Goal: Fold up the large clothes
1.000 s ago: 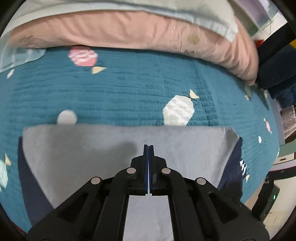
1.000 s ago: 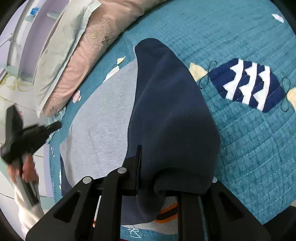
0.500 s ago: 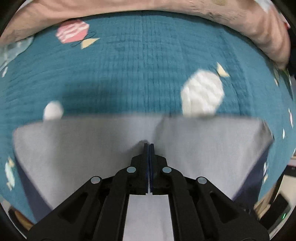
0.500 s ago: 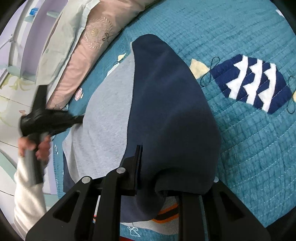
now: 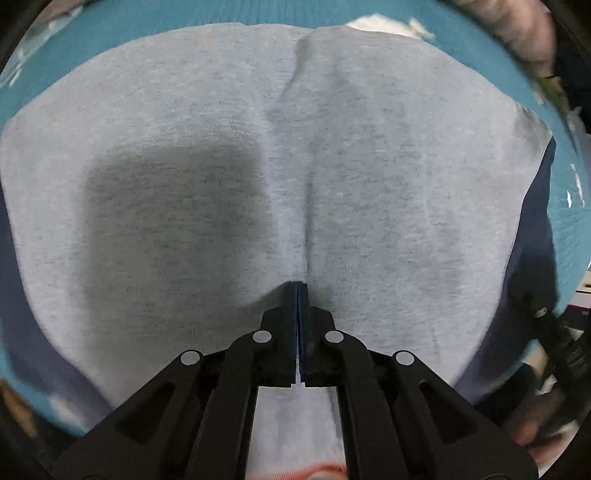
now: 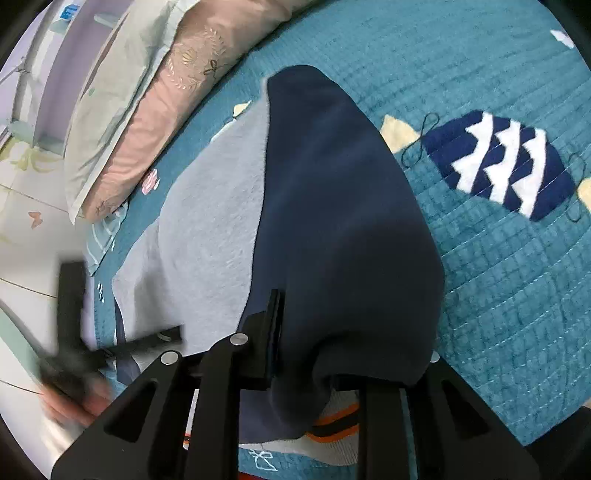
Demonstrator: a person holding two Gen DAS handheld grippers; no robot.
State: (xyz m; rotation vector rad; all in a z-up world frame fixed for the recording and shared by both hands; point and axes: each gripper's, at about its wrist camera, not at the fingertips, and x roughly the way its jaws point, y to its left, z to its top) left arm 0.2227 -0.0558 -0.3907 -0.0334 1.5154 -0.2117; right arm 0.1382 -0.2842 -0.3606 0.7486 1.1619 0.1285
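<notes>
While the left wrist view is filling almost entirely with the grey panel of the garment, the left gripper is pointing down at it with its jaws pressed together and nothing between them. A second earlier this view was taking in a wide stretch of the teal bedspread and the pink pillow at the head edge of the bed; now only a thin rim of bedspread is showing, so the gripper has been dropping close to the cloth. A shallow crease is running up the grey fabric from the fingertips, which suggests the closed tips are pressing or smoothing the fold rather than picking anything up.

In the right wrist view, the right gripper is sitting over the navy sleeve, which is lying folded across the grey panel toward the bed's middle. Its jaws have just been opening, and the navy cloth is bunching between them, still draped over one finger; whether it is truly pinched I cannot tell. Compared with the earlier frame the sleeve is lying much as it was, while the left gripper, blurred, is sitting lower at the garment's near edge.
</notes>
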